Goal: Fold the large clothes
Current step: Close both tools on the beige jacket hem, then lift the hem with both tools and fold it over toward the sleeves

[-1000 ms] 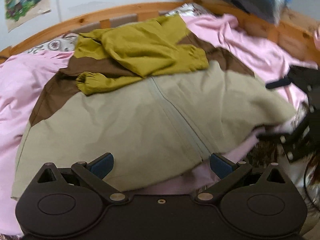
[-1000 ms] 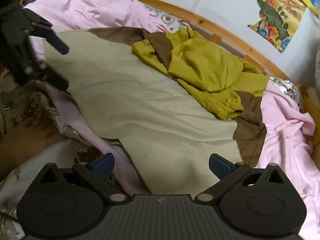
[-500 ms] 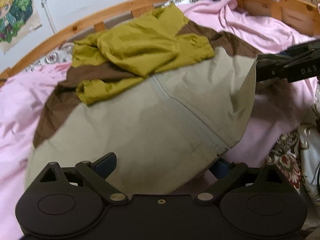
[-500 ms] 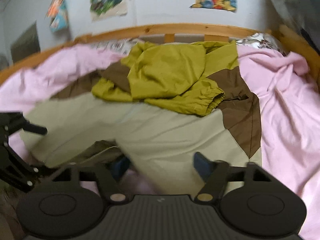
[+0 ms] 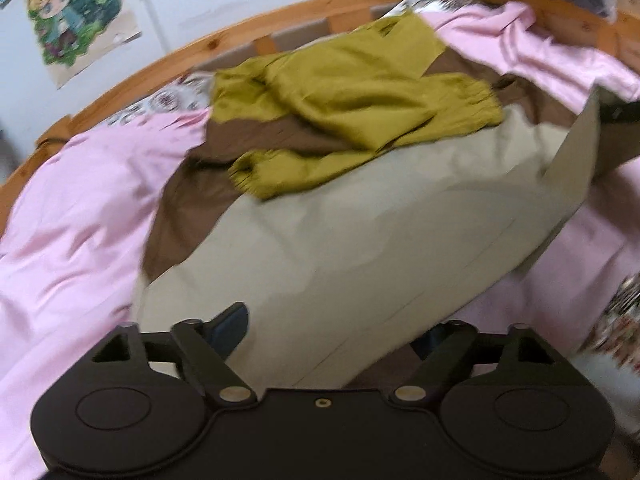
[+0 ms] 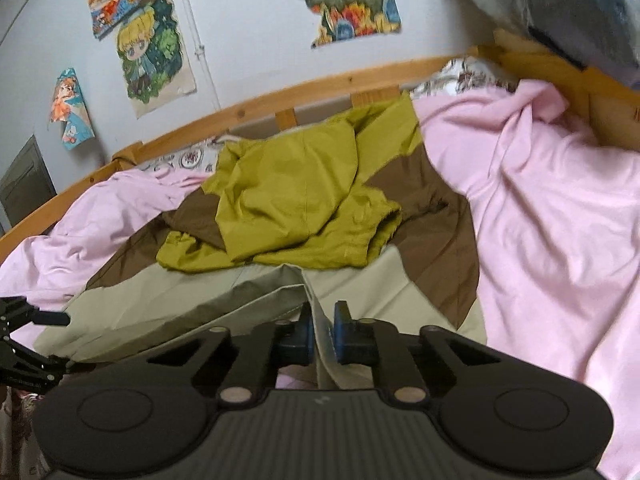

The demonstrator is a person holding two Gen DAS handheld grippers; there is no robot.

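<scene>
A large jacket (image 5: 360, 240) with a beige body, brown yoke and olive-yellow sleeves (image 5: 340, 108) lies spread on a pink-sheeted bed. My left gripper (image 5: 332, 336) is at its near hem. The jaws are closing with beige cloth between them, and the pads stand apart from it. In the right wrist view the jacket (image 6: 180, 304) has its beige edge pinched upright. My right gripper (image 6: 322, 332) is closing, its blue pads pressed on that fold. From the left wrist view the right gripper (image 5: 618, 112) holds a raised beige corner at the far right. The left gripper (image 6: 24, 340) shows at the left edge.
Pink sheet (image 5: 72, 220) surrounds the jacket and is bunched at the right (image 6: 552, 220). A wooden bed rail (image 6: 320, 84) runs along the back below a wall with posters (image 6: 152, 52). A dark wrapped bundle (image 6: 560, 4) sits top right. Floral cloth (image 5: 620, 320) lies at the near right.
My right gripper rolled, went from wide open to shut on the beige edge and raised it. My left gripper slid onto the near hem and its jaws narrowed.
</scene>
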